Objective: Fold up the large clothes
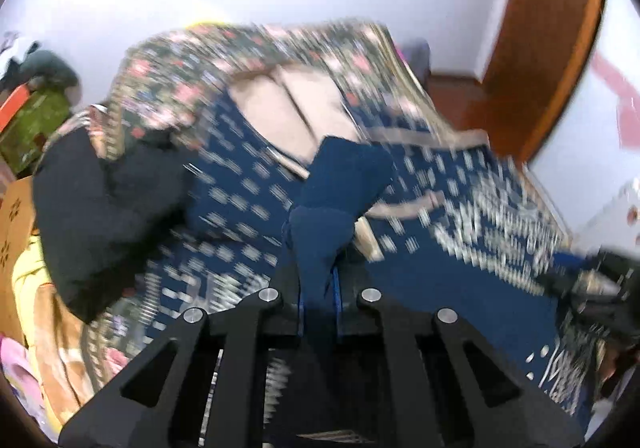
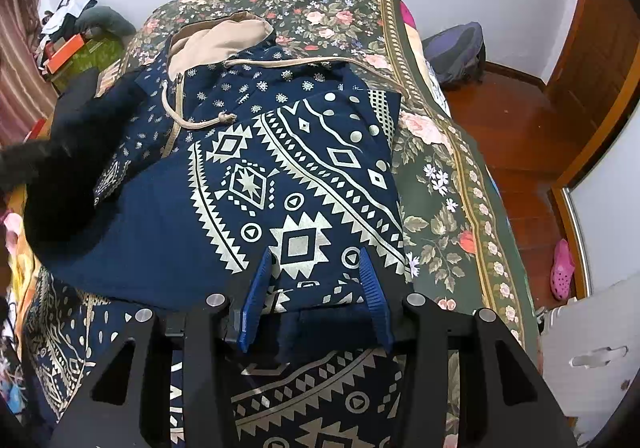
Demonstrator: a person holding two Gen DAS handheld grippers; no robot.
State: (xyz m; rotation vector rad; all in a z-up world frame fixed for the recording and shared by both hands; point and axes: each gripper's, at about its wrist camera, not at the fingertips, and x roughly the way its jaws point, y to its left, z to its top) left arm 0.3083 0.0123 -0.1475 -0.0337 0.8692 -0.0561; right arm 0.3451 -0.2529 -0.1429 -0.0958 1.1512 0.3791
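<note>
Left gripper (image 1: 318, 280) clamped on a navy cuff (image 1: 344, 183), right gripper (image 2: 316, 288) half-open astride the hem; hoodie (image 2: 256, 175) looks soft, floppy, bulky, so grab edges.

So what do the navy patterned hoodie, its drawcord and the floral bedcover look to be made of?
Navy hoodie: soft knit, probably cotton-blend fleece; matte, drapes in thick folds, with a flat cream print on top.
Drawcord: woven tan cord, knotted at the end.
Floral bedcover: thin woven fabric, printed roses, slight sheen; fibre unclear.
The left gripper pinches a navy fold, which bunches softly.
</note>
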